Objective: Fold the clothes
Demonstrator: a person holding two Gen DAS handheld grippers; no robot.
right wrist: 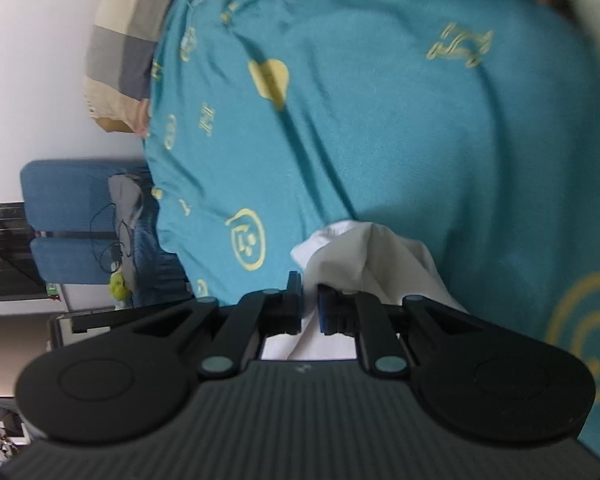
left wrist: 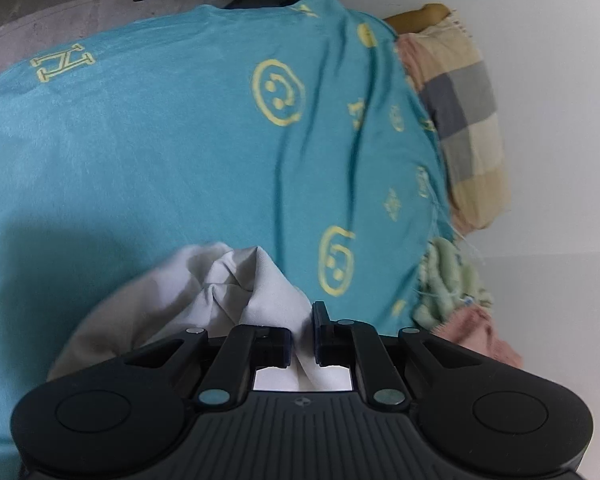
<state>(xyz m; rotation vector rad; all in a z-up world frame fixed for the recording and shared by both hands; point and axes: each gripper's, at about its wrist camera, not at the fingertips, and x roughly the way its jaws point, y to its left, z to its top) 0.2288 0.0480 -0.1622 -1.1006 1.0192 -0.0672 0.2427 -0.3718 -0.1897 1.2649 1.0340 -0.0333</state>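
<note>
The left gripper (left wrist: 302, 334) has its jaws drawn narrow and pinched on a fold of white garment (left wrist: 236, 280), which bunches up between and ahead of the fingers and spills toward the left side of the left wrist view. The right gripper (right wrist: 310, 306) is likewise narrowed and clamped on white cloth (right wrist: 364, 256), which rises in a peaked fold just beyond its fingertips and trails off to the right. In both views the white fabric hangs over a teal cloth (left wrist: 160, 140) printed with yellow smiley faces and letter marks, creased in long folds and covering most of what lies beneath. At the teal cloth's far edge in the left wrist view lie a checked cloth (left wrist: 464, 120) in beige and grey, a pale green knit piece (left wrist: 448, 280) and a pink piece (left wrist: 480, 336), all resting on a white surface (left wrist: 548, 80). In the right wrist view the checked cloth (right wrist: 128, 44) sits at the upper left, and beyond the teal edge stands a blue chair (right wrist: 68, 216) with cables and a small yellow-green object (right wrist: 118, 285) beside it.
</note>
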